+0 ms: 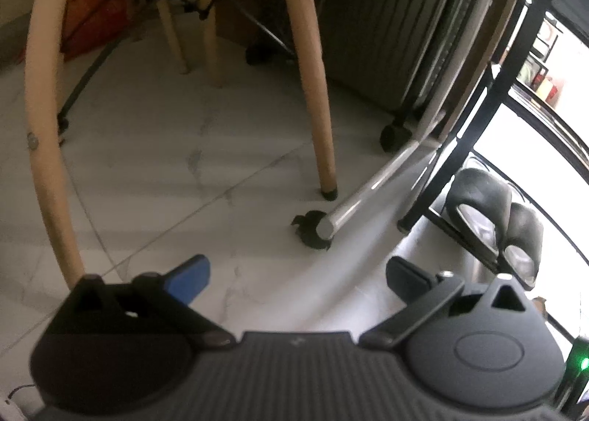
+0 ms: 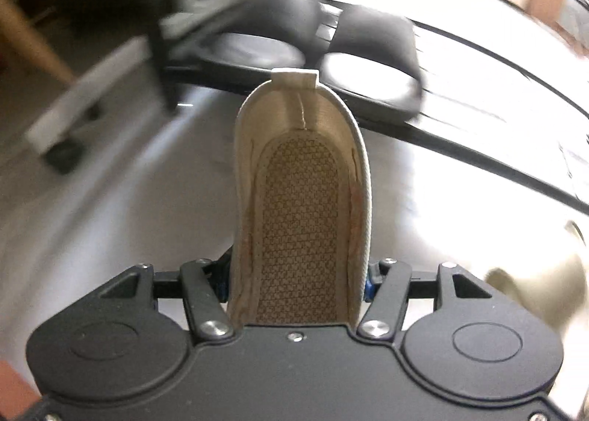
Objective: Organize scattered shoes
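Gleaming white marble floor point(image 1: 154, 163), wooden chair legs point(image 1: 313, 89), black rack point(image 1: 478, 148).

Two black shoes point(image 2: 279, 31) (racked), one beige shoe point(image 2: 300, 178).

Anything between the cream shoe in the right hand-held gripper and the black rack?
Nothing visible. The cream slip-on shoe points heel-first at the black metal rack, where two black shoes already sit on the left end; bare floor lies between.
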